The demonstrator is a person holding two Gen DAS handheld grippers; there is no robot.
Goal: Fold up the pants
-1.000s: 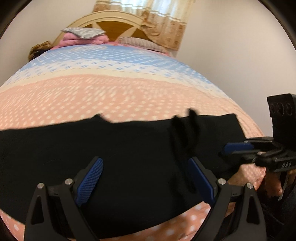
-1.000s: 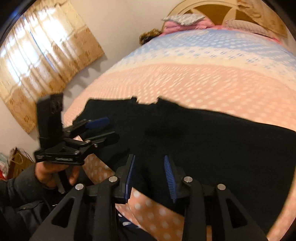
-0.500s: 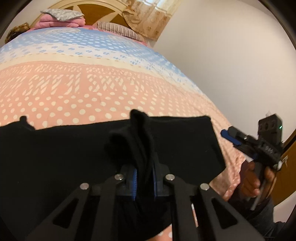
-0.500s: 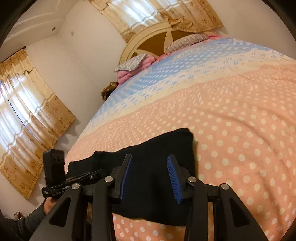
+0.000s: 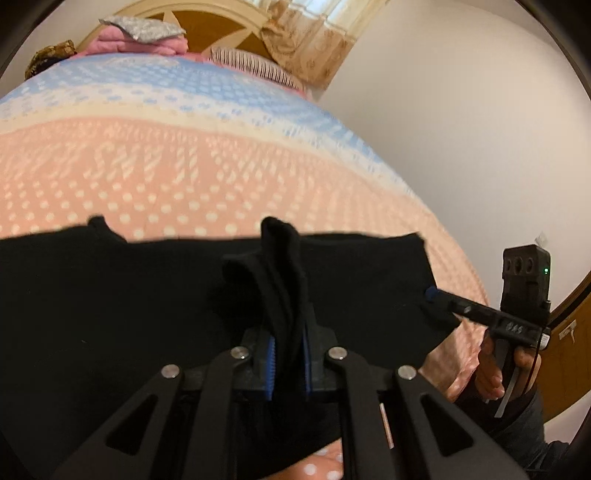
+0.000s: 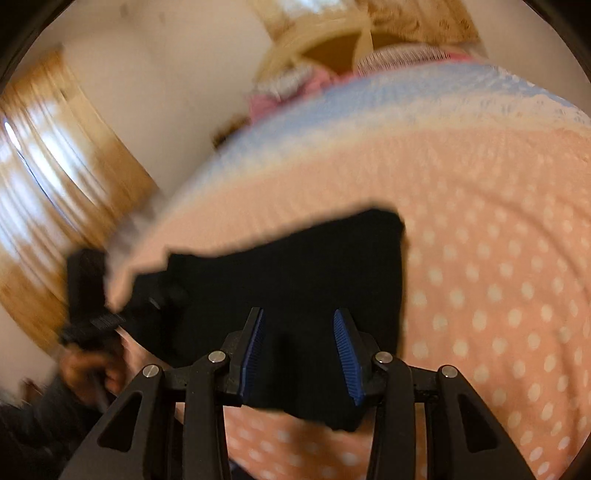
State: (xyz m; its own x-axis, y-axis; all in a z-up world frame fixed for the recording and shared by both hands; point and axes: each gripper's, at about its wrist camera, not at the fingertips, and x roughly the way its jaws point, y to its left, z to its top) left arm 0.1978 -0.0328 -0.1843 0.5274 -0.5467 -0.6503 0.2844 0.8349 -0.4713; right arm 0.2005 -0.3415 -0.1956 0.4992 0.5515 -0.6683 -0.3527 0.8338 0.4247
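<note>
Black pants [image 5: 122, 295] lie across the near edge of a pink dotted bed. My left gripper [image 5: 288, 363] is shut on a bunched ridge of the pants' near edge, and the fabric stands up between its blue pads. My right gripper [image 6: 299, 354] is open, its blue pads [image 6: 343, 354] straddling the near edge at the pants' right end [image 6: 314, 266]. In the left wrist view the right gripper [image 5: 443, 295] shows at the pants' right corner. The left gripper [image 6: 96, 321] appears blurred in the right wrist view.
The bedspread [image 5: 184, 166] runs pink to blue toward a wooden headboard [image 5: 207, 22] with pillows [image 5: 147, 33]. A curtained window [image 6: 48, 177] is on the left wall. A white wall [image 5: 461, 129] and a wooden door [image 5: 569, 350] stand to the right of the bed.
My left gripper shut on the pants' near edge and bunched it. My right gripper opened wider and moved in to the pants' right end, over its near edge.
</note>
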